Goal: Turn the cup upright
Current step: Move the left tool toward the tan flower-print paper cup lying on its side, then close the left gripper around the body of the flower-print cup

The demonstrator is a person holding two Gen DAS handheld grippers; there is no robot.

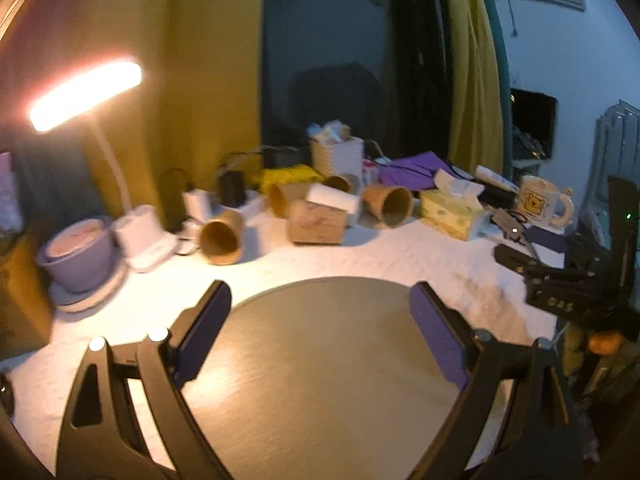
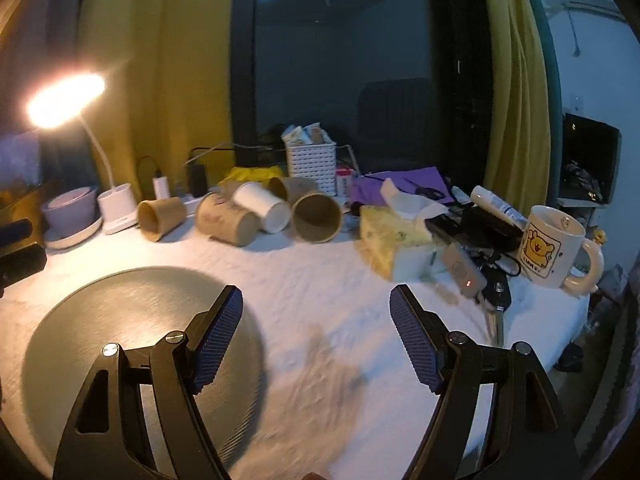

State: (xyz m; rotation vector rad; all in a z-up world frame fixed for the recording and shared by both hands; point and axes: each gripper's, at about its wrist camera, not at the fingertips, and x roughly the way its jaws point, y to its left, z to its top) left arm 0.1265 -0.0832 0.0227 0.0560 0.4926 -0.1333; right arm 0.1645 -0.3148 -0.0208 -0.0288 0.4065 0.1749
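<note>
Lying on their sides in a loose row along the far edge of the table (image 2: 320,280), the paper cups sit well ahead of both grippers, none yet upright. From the left: a brown cup (image 2: 161,218) alone near the lamp base (image 2: 118,208), its mouth turned toward the near-left; then a cluster of a printed brown cup (image 2: 226,220), a white cup (image 2: 262,206), a brown cup behind (image 2: 292,189) and a wide-mouthed brown cup (image 2: 316,218) whose opening faces the near edge. I count at least four brown and one white; a further brown one may hide behind the printed one.

The left gripper (image 1: 320,332) hovers with jaws spread wide and empty over the round grey mat (image 1: 320,380), roughly facing the cluster. The right gripper (image 2: 316,336), equally wide and empty, sits over bare cloth just right of the mat, and looks nearer the wide-mouthed cup, whose long axis runs almost straight toward it.

One ceramic mug (image 2: 554,246) stands upright at the right edge, beside one tissue box (image 2: 394,240).
</note>
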